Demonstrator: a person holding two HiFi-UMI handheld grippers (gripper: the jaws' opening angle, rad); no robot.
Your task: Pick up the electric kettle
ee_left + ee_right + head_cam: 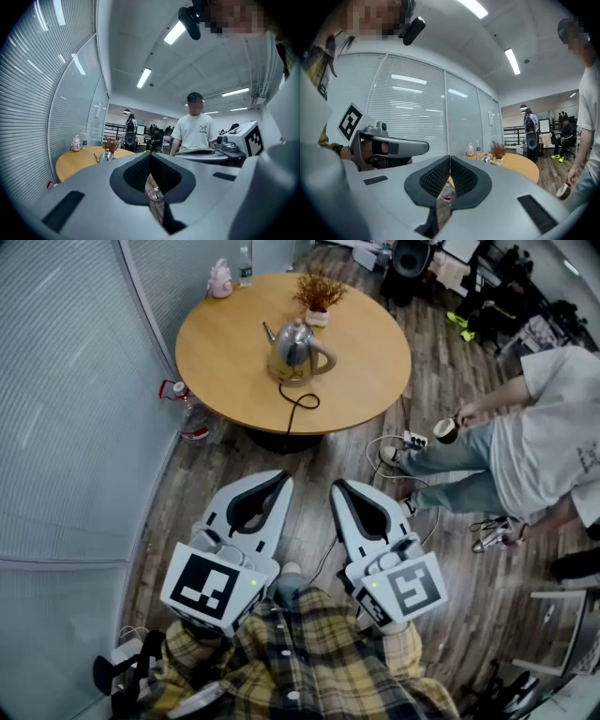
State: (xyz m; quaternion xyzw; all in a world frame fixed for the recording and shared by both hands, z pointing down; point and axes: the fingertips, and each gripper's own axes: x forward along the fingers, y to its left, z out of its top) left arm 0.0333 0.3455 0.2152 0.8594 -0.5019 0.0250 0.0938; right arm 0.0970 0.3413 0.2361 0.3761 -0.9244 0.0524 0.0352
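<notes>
Both clenched and empty: left tool [281, 478], right tool [338, 485]. Well apart from electric kettle [295, 352], upright on counter [220, 343], cord [298, 405] seemingly attached.

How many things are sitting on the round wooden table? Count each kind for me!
Shiny silver electric kettle, with its black cord: 1
Small pot of brown dried flowers: 1
Little pink container: 1
Clear plastic bottle: 1
Total: 4
</notes>
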